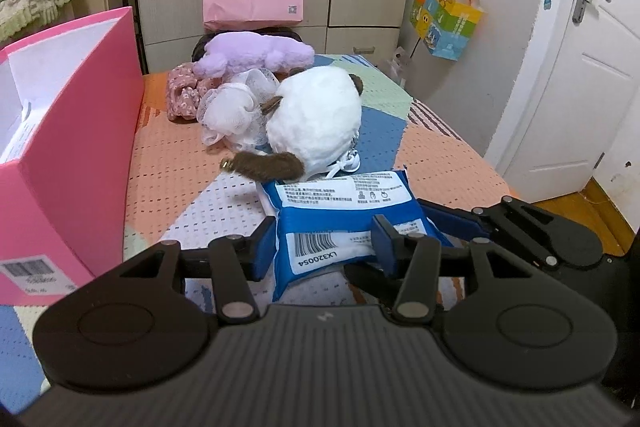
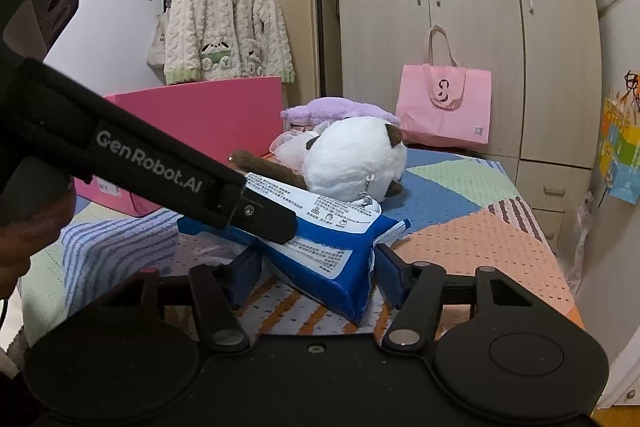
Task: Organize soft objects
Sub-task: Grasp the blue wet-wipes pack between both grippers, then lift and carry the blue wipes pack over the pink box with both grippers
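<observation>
Both grippers grip a blue pack of wet wipes (image 1: 344, 223) lifted slightly above the patchwork bed (image 1: 180, 163): the left gripper (image 1: 324, 241) pinches its near end. The right gripper's (image 2: 316, 267) fingers seem to squeeze its corner, near the white plush toy (image 2: 352, 157).

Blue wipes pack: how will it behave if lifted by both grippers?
The blue wipes pack already buckles between the left gripper and right gripper, so probably soft and saggy. Its glossy film may slip. It looks full, so perhaps heavy for its size.
</observation>
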`<control>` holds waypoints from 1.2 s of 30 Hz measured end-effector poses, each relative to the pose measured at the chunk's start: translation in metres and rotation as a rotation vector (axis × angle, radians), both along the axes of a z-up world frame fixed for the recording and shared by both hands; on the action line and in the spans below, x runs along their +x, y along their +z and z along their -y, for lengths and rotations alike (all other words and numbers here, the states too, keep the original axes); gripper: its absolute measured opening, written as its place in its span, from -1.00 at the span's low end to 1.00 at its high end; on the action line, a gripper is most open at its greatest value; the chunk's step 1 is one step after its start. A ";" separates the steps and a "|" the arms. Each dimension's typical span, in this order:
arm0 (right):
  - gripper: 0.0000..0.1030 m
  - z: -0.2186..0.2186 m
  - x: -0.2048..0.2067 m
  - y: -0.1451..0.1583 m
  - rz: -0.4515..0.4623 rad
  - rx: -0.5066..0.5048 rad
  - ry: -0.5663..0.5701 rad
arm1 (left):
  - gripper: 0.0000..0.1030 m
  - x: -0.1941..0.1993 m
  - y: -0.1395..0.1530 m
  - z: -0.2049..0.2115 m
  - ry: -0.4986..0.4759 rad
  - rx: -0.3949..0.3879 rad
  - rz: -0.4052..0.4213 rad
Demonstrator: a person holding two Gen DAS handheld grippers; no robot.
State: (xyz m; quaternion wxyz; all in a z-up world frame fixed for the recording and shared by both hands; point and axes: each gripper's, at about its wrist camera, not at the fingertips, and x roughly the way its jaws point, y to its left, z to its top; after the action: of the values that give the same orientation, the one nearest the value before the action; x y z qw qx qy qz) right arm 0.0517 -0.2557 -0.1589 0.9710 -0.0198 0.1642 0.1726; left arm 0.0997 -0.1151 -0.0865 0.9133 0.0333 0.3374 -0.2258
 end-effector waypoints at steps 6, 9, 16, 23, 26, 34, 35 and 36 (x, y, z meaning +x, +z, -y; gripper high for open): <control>0.28 -0.006 -0.010 0.008 -0.005 0.001 0.003 | -0.06 -0.016 0.008 -0.007 0.002 0.004 0.014; 0.28 -0.010 -0.017 0.013 -0.003 -0.004 0.006 | -0.06 -0.024 0.013 -0.013 0.029 -0.021 0.013; 0.25 -0.022 -0.032 0.028 -0.015 -0.005 0.015 | -0.06 -0.050 0.023 -0.025 0.046 -0.027 0.056; 0.25 -0.033 -0.044 0.043 -0.030 0.017 0.052 | -0.05 -0.072 0.038 -0.044 0.078 -0.023 0.078; 0.25 -0.042 -0.049 0.050 -0.052 0.024 0.076 | -0.05 -0.078 0.045 -0.055 0.105 -0.021 0.063; 0.25 -0.072 -0.051 0.071 -0.076 0.032 0.144 | -0.04 -0.091 0.065 -0.089 0.181 -0.042 0.087; 0.25 -0.076 -0.051 0.074 -0.072 0.025 0.151 | -0.04 -0.092 0.068 -0.093 0.187 -0.048 0.090; 0.25 -0.080 -0.050 0.079 -0.070 0.019 0.158 | -0.04 -0.094 0.071 -0.098 0.194 -0.053 0.094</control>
State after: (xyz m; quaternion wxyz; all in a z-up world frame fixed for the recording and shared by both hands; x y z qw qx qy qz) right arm 0.0012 -0.1756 -0.0804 0.9482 -0.0174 0.1946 0.2506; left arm 0.0060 -0.0175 -0.0156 0.9463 -0.0131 0.2896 -0.1433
